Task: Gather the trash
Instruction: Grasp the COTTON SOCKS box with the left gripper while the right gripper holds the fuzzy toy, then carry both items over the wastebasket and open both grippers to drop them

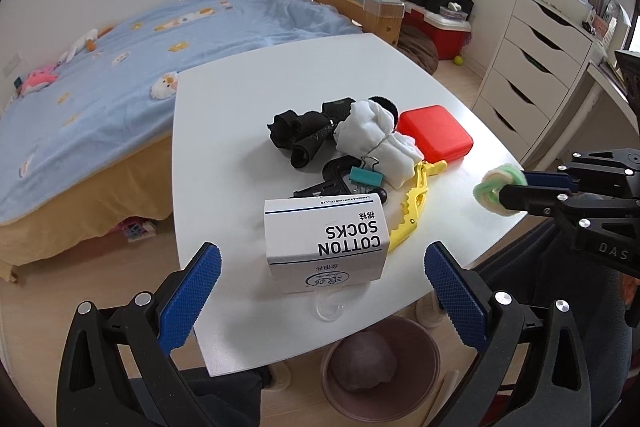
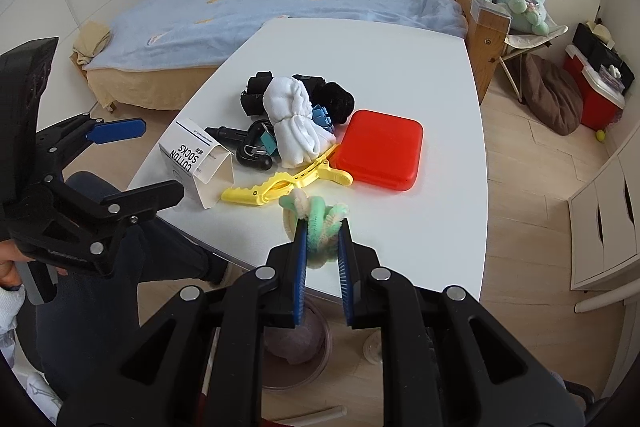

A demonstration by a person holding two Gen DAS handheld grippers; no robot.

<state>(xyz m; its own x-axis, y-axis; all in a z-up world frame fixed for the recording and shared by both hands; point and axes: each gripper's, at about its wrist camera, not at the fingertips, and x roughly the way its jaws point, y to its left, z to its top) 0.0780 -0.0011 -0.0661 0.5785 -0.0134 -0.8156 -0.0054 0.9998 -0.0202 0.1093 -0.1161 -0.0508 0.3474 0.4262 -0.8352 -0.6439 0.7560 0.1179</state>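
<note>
My right gripper (image 2: pixel 322 231) is shut on a green and cream pipe-cleaner bundle (image 2: pixel 316 223) and holds it above the white table's near edge; it also shows in the left wrist view (image 1: pixel 498 189). My left gripper (image 1: pixel 322 267) is open and empty, its jaws standing either side of a white "COTTON SOCKS" box (image 1: pixel 326 239) near the table's front edge; the box also shows in the right wrist view (image 2: pixel 196 159). A pinkish trash bin (image 1: pixel 380 363) with crumpled paper in it stands on the floor under the table edge.
On the white table (image 1: pixel 240 107) lie black socks (image 1: pixel 304 135), white socks (image 1: pixel 372 131), a red case (image 1: pixel 436 133), a yellow clip (image 1: pixel 412 203), a teal binder clip (image 1: pixel 366 177) and a black clamp (image 1: pixel 336 179). A bed (image 1: pixel 120 67) stands left, white drawers (image 1: pixel 536 67) right.
</note>
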